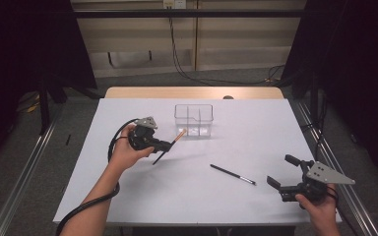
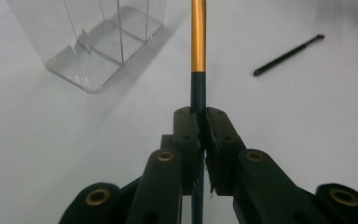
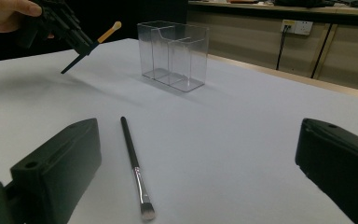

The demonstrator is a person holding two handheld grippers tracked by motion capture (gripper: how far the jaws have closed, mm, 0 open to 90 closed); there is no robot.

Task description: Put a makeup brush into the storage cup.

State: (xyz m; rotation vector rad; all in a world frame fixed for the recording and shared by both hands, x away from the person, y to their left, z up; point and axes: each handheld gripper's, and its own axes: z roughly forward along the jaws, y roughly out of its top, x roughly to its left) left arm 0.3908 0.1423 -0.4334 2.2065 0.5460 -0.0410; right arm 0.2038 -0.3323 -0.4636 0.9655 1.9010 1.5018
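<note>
No text, label, brand, number or sign can be read anywhere in these pictures.

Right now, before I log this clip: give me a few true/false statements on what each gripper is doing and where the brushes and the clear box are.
1. The left gripper is shut on the gold-ferruled brush. True.
2. The right gripper holds the black brush. False: its jaws stand open, and that brush lies flat on the table.
3. The clear organizer already has a brush in it. False: its compartments look empty.
4. The held brush is lifted off the table, tilted toward the organizer. True.
</note>
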